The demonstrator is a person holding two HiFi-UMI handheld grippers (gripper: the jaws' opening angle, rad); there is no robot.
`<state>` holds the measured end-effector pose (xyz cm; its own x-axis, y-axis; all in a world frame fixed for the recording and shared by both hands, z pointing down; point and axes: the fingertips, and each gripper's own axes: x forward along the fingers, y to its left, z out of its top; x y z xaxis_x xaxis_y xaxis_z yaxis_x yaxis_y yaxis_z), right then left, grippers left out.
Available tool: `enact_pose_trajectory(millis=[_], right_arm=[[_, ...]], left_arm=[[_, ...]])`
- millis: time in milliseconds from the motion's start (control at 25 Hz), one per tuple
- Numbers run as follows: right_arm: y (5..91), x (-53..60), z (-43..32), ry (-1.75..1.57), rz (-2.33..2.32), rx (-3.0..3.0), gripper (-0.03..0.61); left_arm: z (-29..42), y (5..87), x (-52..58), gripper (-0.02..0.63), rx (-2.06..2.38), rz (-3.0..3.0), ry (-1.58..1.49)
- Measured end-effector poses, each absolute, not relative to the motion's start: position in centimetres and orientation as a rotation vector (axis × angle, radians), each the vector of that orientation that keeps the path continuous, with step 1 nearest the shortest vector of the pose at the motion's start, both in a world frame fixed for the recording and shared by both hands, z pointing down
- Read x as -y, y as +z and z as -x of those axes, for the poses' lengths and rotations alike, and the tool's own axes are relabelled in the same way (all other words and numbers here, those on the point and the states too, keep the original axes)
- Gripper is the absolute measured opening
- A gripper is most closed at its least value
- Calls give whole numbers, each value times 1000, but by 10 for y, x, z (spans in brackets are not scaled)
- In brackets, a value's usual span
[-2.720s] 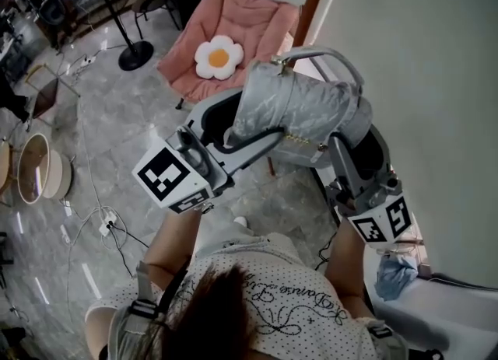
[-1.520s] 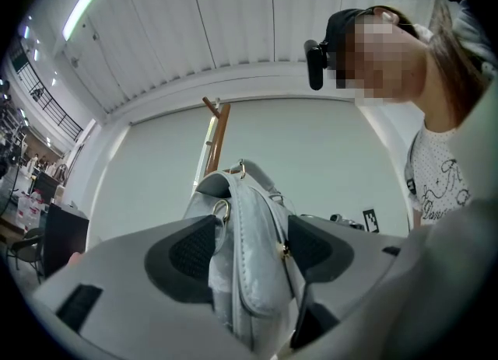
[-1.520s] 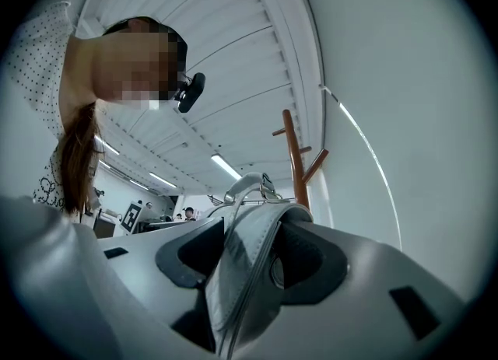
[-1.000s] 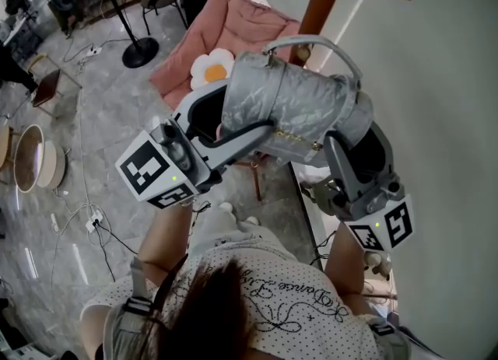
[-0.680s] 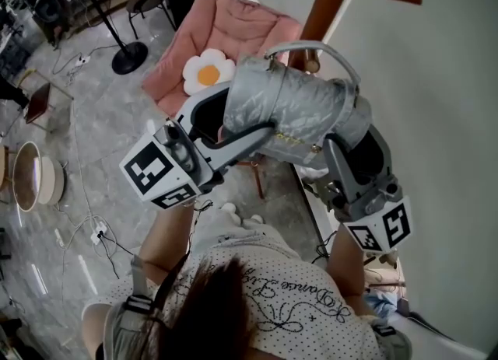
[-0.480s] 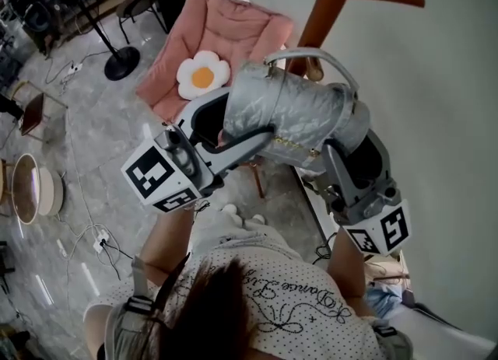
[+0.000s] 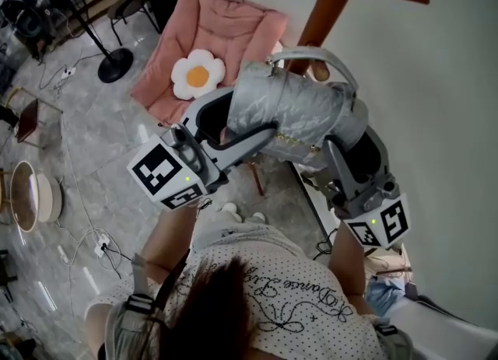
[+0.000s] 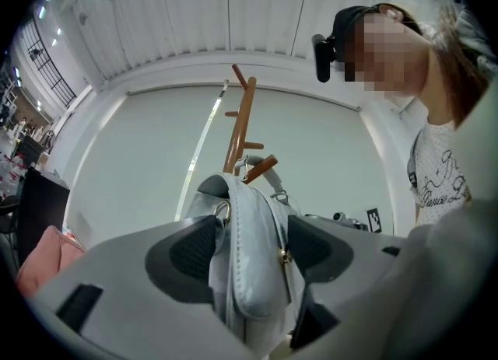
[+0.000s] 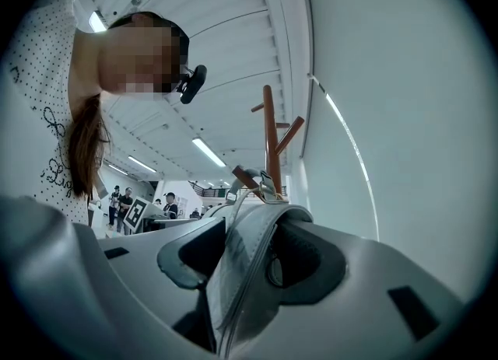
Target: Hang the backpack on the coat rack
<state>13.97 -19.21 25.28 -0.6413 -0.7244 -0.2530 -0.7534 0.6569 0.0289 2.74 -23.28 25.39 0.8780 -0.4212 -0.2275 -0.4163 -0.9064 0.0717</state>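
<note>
Wall [image 7: 436,78]; one backpack [image 7: 292,113] clamped: left tool [image 8: 249,251], right tool [image 9: 250,256].

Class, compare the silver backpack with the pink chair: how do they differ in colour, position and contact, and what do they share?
Colour: the backpack is silver-grey; the chair is pink.
Position: the backpack is held up near the coat rack; the chair stands on the floor.
Contact: the left gripper and right gripper are both shut on the backpack; only a flower cushion lies on the chair.
Both look soft and padded.
</note>
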Motion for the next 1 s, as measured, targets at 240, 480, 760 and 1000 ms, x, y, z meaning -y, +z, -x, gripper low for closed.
enact_pose_trajectory(millis=[240,480,760,1000], right_arm=[[258,206,-142,110,1205,-2636,212],[259,220,-141,35,1203,-2615,207],[262,226,-142,-43,1201,-2594,207],[264,230,-143,-87,1222,-2595,207]], left_arm=[[-27,257,247,278,711,-2983,-344],[-25,260,259,275,724,-2953,-325],[-24,262,265,265,734,-2924,-307],[-24,265,268,262,741,-2898,-268]])
